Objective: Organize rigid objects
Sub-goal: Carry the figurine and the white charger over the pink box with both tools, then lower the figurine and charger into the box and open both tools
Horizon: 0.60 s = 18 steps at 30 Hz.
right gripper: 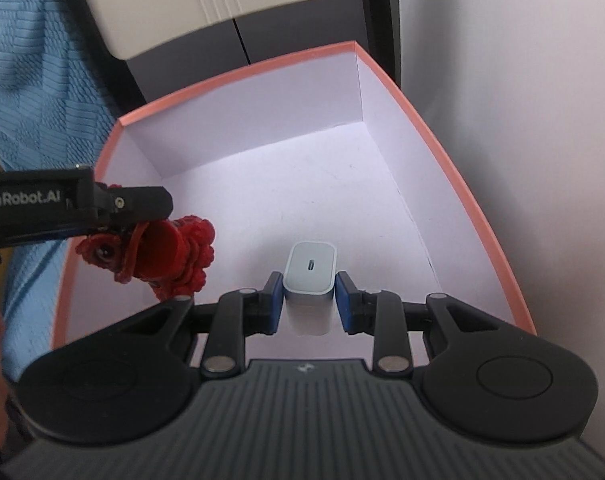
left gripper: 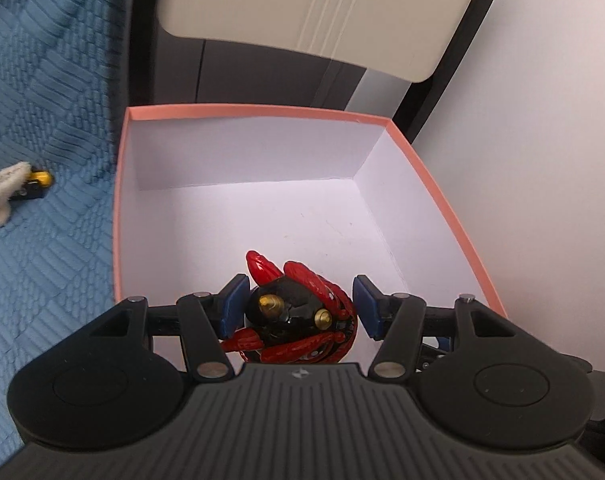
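**Two things ready to go in the box**

The left gripper hangs over the near side of the box. A red and black toy sits between its pads. The left pad touches the toy, but the right pad shows a small gap, so I cannot tell if it is pinching or letting go. The right gripper pinches a white charger tight, just above the box floor.

To do this well, I think each hand should go low before it lets go, so nothing drops hard. Set the toy and charger apart, so they do not bump.

The box has a pink rim and white walls. Nothing lies on its floor yet.
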Available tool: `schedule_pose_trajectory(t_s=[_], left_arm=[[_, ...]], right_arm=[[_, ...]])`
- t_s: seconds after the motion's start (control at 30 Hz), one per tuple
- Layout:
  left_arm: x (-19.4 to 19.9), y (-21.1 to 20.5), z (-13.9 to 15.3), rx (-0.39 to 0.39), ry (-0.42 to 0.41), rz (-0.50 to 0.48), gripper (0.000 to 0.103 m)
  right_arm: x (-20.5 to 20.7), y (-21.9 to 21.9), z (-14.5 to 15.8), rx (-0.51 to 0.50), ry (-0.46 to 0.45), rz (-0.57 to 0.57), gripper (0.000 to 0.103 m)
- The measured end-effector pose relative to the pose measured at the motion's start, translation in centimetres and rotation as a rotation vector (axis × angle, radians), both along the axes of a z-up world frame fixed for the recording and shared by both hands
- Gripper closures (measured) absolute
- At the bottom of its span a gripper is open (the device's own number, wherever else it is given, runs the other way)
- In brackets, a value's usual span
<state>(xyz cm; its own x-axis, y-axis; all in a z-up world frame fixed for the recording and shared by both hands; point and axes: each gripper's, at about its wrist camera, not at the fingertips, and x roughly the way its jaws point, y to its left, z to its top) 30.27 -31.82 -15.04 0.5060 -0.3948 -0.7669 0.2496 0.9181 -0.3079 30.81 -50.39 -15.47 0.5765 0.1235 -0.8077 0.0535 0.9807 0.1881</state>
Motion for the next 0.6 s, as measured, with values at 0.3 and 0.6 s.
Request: schedule_pose_trajectory(t_s=[0.3,0.6], left_arm=[[1.8,-0.7,-1.0,0.011,0.025,-0.027,0.04],[0.2,0.6,0.2,0.005,0.019,-0.026,0.04]], right_arm=[[1.5,-0.9,-2.0,0.012,0.052,0.021,0.07],[0.8,-1.0,-0.3,0.046,0.027,0.014,0.07]])
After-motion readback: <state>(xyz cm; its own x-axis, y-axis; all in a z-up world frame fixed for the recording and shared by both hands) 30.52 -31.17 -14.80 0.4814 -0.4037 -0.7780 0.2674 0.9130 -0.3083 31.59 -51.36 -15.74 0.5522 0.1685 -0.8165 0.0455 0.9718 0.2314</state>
